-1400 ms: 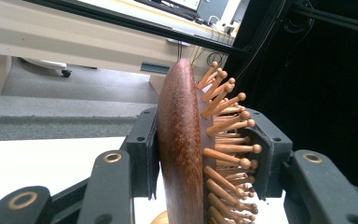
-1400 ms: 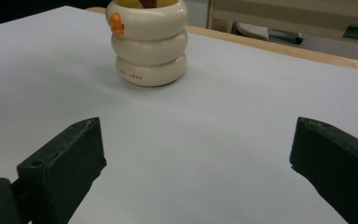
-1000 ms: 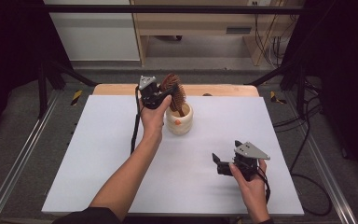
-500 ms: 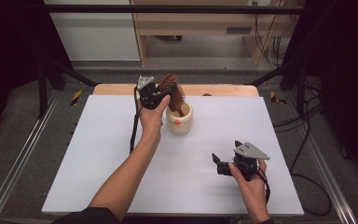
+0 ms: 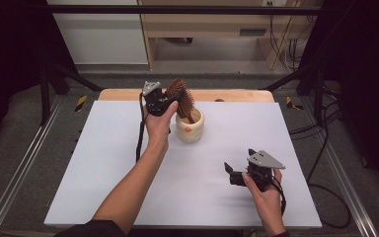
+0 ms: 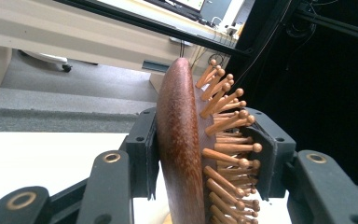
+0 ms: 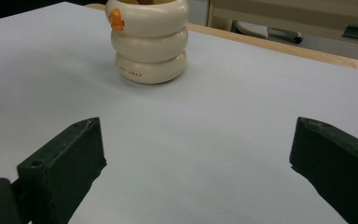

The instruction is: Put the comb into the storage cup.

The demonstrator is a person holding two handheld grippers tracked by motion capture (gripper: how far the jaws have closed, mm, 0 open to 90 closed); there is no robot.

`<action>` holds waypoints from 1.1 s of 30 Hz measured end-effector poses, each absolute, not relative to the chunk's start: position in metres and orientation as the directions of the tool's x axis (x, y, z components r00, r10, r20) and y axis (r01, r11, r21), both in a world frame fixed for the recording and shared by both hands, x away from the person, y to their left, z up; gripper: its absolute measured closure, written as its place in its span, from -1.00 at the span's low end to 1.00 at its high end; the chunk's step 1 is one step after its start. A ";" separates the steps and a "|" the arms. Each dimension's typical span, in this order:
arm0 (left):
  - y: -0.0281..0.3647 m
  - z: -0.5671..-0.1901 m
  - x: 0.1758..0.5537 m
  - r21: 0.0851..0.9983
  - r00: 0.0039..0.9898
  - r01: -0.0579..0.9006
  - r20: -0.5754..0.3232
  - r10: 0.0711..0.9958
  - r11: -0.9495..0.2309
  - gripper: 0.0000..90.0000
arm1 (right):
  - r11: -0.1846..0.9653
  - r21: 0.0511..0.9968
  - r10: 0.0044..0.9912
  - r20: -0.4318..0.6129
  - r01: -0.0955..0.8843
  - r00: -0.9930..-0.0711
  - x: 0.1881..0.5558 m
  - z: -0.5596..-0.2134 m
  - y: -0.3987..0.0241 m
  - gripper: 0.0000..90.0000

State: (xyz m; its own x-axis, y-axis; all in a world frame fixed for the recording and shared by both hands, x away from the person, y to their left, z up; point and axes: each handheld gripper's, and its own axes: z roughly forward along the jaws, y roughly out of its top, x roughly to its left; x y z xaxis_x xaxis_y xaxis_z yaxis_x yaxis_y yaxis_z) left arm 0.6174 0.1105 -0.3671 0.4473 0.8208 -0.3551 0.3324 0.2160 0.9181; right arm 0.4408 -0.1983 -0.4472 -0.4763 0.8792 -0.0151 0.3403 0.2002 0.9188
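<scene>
The left hand-held gripper (image 5: 165,101) grips the head of a wooden hairbrush (image 5: 180,98): in the left gripper view one jaw presses on the smooth reddish-brown back of the brush (image 6: 179,149) and the other sits against the ball-tipped wooden pins, so the paddle is clamped edge-on between them. The left hand (image 5: 158,123) wraps the gripper body from below, with the forearm stretched forward from the bottom edge of the high view and slanting up toward the far middle of the surface (image 5: 108,168). The brush stands nearly upright, slightly tilted, with its handle running down into a cream ribbed cup (image 5: 189,126) that stands on the surface just beside the left hand. The cup looks like three stacked rings and carries a small orange mark on its side (image 7: 116,21).

The right hand-held gripper (image 5: 234,174) rests low over the near right part of the surface, well apart from the cup, held by the right hand (image 5: 262,185) with its grey three-cornered plate on top. Its jaws stand wide apart with nothing between them and point across the white surface toward the cup (image 7: 149,42).
</scene>
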 end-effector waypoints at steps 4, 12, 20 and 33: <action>0.112 -0.368 0.618 0.917 0.449 0.335 -0.357 0.819 0.217 0.11 | 0.201 0.919 0.878 -0.015 0.340 -0.479 0.441 -0.447 -0.197 -0.92; 0.115 -0.369 0.618 0.915 0.448 0.338 -0.363 0.817 0.221 0.10 | 0.200 0.919 0.877 -0.013 0.341 -0.480 0.441 -0.447 -0.197 -0.92; 0.117 -0.370 0.618 0.913 0.444 0.341 -0.367 0.818 0.225 0.09 | 0.200 0.919 0.877 -0.013 0.341 -0.480 0.441 -0.448 -0.197 -0.92; 0.122 -0.372 0.619 0.907 0.436 0.351 -0.379 0.816 0.234 0.06 | 0.202 0.918 0.876 -0.013 0.342 -0.482 0.441 -0.448 -0.196 -0.92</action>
